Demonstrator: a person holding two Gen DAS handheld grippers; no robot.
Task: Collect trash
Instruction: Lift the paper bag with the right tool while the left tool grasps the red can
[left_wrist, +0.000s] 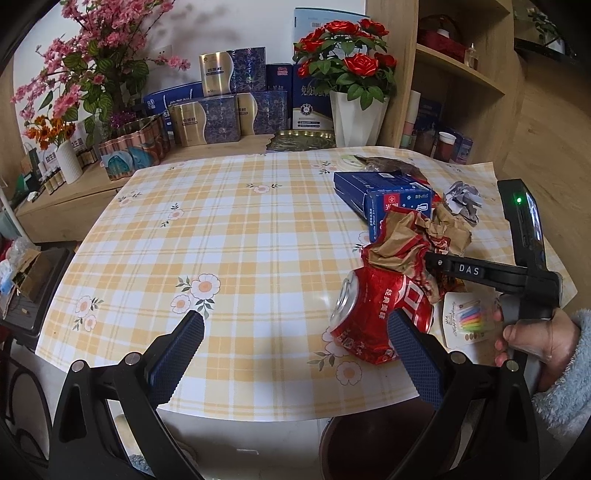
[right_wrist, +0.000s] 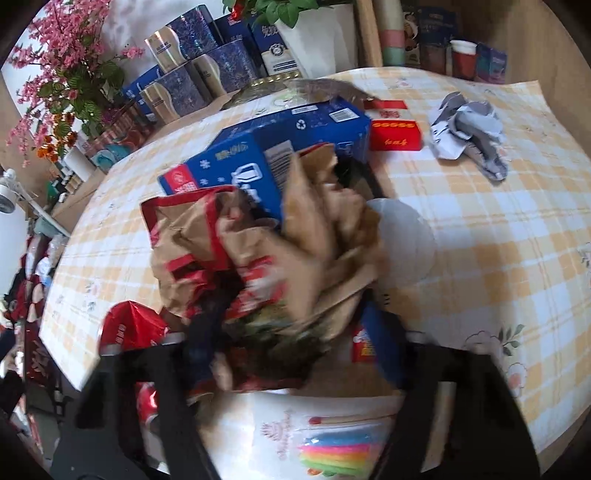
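A crumpled brown-and-red paper bag (right_wrist: 295, 251) fills the gap between my right gripper's (right_wrist: 295, 343) fingers, which are shut on it; the view is blurred. In the left wrist view the same right gripper (left_wrist: 430, 260) reaches into the paper bag (left_wrist: 402, 240) from the right. A crushed red can (left_wrist: 376, 317) lies on the checked tablecloth (left_wrist: 221, 240), touching the right finger of my open left gripper (left_wrist: 295, 343), which holds nothing. Behind the bag lie a blue carton (left_wrist: 384, 195) and a grey paper wad (left_wrist: 461, 199). A candle packet (left_wrist: 465, 321) lies near the front edge.
A dark bin (left_wrist: 369, 443) stands below the table's front edge. Flower pots, a white vase (left_wrist: 358, 118) and blue-gold boxes (left_wrist: 207, 122) line the back. A red packet (right_wrist: 395, 134) lies beside the carton. A hand in a fuzzy sleeve (left_wrist: 535, 343) holds the right gripper.
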